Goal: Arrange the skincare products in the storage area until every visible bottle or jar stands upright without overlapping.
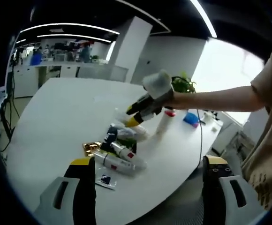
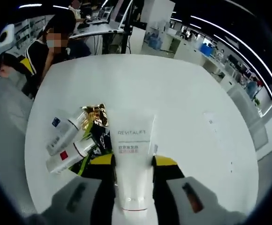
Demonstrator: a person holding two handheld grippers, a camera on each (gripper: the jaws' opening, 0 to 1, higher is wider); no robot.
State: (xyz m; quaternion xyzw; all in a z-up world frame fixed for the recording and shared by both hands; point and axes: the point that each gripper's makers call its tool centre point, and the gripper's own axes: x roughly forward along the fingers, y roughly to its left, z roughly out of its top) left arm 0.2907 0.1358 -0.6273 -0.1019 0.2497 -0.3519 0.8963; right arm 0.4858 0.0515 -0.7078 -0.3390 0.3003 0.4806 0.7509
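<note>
- White tube (image 2: 132, 164), lower centre of the right gripper view, is clamped between my right gripper (image 2: 132, 161) jaws.
- Judgement: lower it cap-down onto bare table (image 2: 183, 93), clear of the lying bottles (image 2: 63, 145) at lower left, then release.
- Left gripper (image 1: 147, 176) hangs open, empty.

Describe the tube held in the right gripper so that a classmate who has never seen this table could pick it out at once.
Start at the large white table and find the cluster of skincare products lying near one edge. Just beside them the right gripper is shut on a white tube. Unlike the smaller white bottles lying beside the gold packet, it is broad and flat-ended and reads REVITALIFT.
</note>
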